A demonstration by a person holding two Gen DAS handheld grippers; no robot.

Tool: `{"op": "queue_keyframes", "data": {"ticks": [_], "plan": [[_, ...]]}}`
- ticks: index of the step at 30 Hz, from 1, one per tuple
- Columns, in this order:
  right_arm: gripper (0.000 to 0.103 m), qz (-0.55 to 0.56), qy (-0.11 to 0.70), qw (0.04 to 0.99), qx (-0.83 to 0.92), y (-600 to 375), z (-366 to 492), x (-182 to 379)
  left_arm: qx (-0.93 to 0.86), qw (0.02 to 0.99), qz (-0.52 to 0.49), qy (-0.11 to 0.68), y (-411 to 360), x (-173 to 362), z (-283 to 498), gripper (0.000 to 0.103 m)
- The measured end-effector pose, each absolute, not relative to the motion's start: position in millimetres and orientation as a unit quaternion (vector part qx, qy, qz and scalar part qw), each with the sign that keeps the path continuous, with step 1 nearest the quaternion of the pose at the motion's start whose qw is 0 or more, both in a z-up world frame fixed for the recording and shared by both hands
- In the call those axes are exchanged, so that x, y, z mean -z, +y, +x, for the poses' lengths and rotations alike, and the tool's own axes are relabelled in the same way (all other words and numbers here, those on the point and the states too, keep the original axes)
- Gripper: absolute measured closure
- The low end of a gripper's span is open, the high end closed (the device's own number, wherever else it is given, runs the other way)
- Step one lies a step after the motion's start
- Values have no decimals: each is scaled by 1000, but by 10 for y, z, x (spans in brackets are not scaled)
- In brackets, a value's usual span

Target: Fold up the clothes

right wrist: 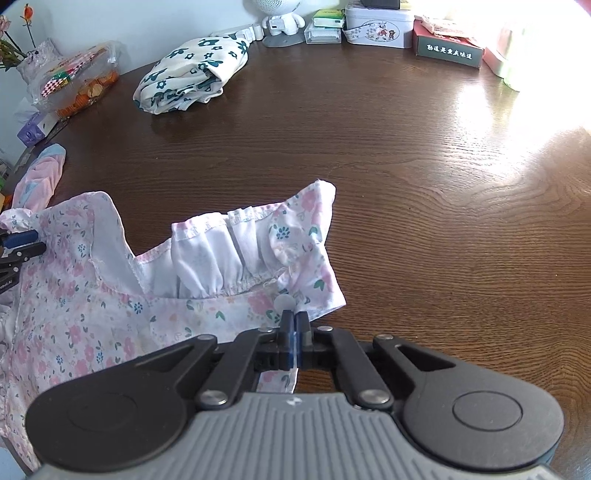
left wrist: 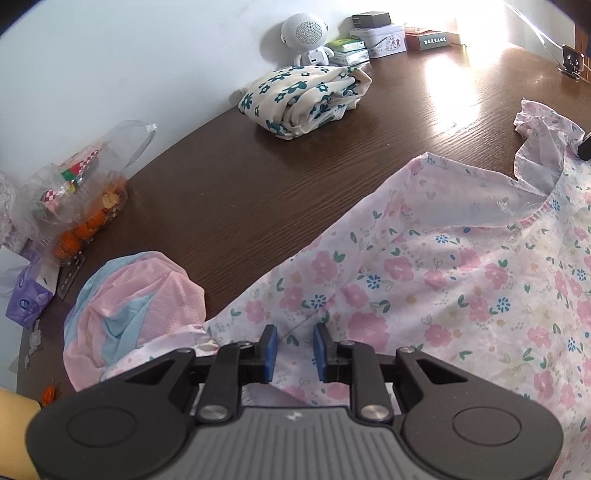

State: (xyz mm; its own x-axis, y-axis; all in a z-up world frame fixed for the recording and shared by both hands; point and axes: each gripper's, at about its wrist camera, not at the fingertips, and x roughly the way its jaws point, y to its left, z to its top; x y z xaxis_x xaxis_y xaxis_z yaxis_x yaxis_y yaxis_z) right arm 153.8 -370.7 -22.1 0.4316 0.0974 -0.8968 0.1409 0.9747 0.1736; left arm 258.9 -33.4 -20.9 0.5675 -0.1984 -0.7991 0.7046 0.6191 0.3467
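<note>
A pink floral garment [left wrist: 424,280] lies spread on the dark wooden table [left wrist: 240,192]. My left gripper [left wrist: 294,338] is open, its blue pads either side of a fold of the fabric near the garment's left edge. My right gripper [right wrist: 294,325] is shut on the garment [right wrist: 92,314] at its shoulder, next to the ruffled sleeve [right wrist: 303,243]. The left gripper's fingers [right wrist: 22,240] show at the left edge of the right wrist view. The neckline faces the back of the table.
A folded cream garment with teal flowers [left wrist: 303,96] sits at the back. A crumpled pink and blue garment [left wrist: 133,314] lies at the left. A plastic bag of snacks [left wrist: 74,199], a white robot speaker [left wrist: 306,37] and boxes [right wrist: 380,22] line the wall.
</note>
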Motion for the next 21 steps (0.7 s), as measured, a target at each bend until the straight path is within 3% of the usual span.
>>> {"op": "queue_keyframes", "data": {"ticks": [2,4,7,14,18,21], "plan": [[99,125,535,835,9,-3708,1514,196,271,823,331,374,-323,168,2577,81],[90,134,531,837,2,-3695,1449,135,273,828,325,367,-286,97,2477,81],[86,124,520,845,-12,-3624,1246,17,294,824,328,357,-227,12,2162,78],[86,129,538,833,-21,-3570,751,121,341,806,340,344,-119,-90,1448,77],[86,127,541,831,-18,-3562,659,184,348,794,349,356,-122,46,1247,83],[96,119,537,835,-21,-3547,621,183,346,790,348,368,-116,139,1201,86]]}}
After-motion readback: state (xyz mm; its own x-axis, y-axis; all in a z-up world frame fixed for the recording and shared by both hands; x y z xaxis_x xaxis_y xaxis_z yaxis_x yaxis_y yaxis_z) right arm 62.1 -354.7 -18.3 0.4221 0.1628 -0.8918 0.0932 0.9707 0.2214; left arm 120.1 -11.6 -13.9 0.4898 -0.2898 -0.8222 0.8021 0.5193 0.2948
